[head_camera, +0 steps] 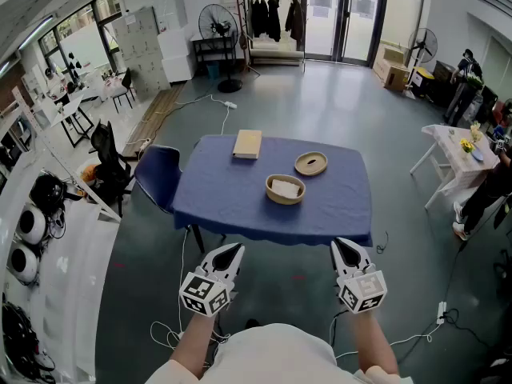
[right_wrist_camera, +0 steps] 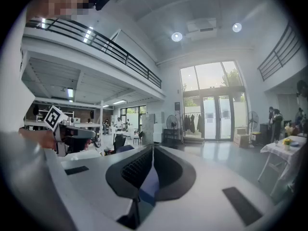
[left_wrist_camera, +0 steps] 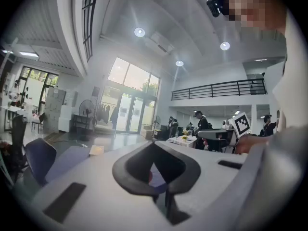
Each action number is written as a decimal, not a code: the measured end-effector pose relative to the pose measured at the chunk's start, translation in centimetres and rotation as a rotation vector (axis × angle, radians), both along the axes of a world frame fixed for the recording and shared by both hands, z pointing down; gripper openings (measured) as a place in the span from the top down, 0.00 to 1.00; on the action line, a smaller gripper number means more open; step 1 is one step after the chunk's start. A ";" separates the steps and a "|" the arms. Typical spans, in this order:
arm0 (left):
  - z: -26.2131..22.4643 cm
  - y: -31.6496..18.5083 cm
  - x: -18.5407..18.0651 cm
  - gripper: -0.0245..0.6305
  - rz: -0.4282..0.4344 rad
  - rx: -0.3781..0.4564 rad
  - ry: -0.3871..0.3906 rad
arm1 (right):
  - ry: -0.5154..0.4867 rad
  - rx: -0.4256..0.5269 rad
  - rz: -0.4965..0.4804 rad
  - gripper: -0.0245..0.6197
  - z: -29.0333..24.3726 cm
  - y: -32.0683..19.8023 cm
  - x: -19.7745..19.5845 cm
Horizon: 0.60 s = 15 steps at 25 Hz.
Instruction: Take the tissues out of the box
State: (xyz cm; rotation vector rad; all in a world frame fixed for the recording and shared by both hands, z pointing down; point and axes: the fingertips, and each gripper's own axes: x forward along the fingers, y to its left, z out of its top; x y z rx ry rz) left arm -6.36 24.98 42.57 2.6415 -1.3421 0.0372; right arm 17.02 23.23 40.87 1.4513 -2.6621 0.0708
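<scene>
The white tissues [head_camera: 285, 187] lie in the round box [head_camera: 286, 201] on the blue table [head_camera: 216, 198]; its lid [head_camera: 310, 163] sits just beside it; a flat tan box [head_camera: 247, 144] lies further back. I think nothing is started; the left gripper [head_camera: 236, 250] and right gripper [head_camera: 339, 246] are closed and hold nothing, well apart from the table; next they must reach in, and one must open over the tissues.

The person wears a white shirt [head_camera: 280, 357]; white left tongs [head_camera: 233, 250] and right tongs [head_camera: 342, 248] bear black-and-white marker cubes [head_camera: 206, 293].
</scene>
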 end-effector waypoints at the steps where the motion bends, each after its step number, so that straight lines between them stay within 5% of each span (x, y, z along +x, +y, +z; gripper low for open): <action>1: 0.0 -0.1 -0.1 0.95 -0.001 -0.001 0.001 | 0.000 0.000 -0.001 0.91 0.0 0.0 -0.1; 15: 0.3 0.0 0.4 0.95 -0.005 -0.011 0.010 | -0.006 -0.013 0.011 0.91 0.6 0.1 0.3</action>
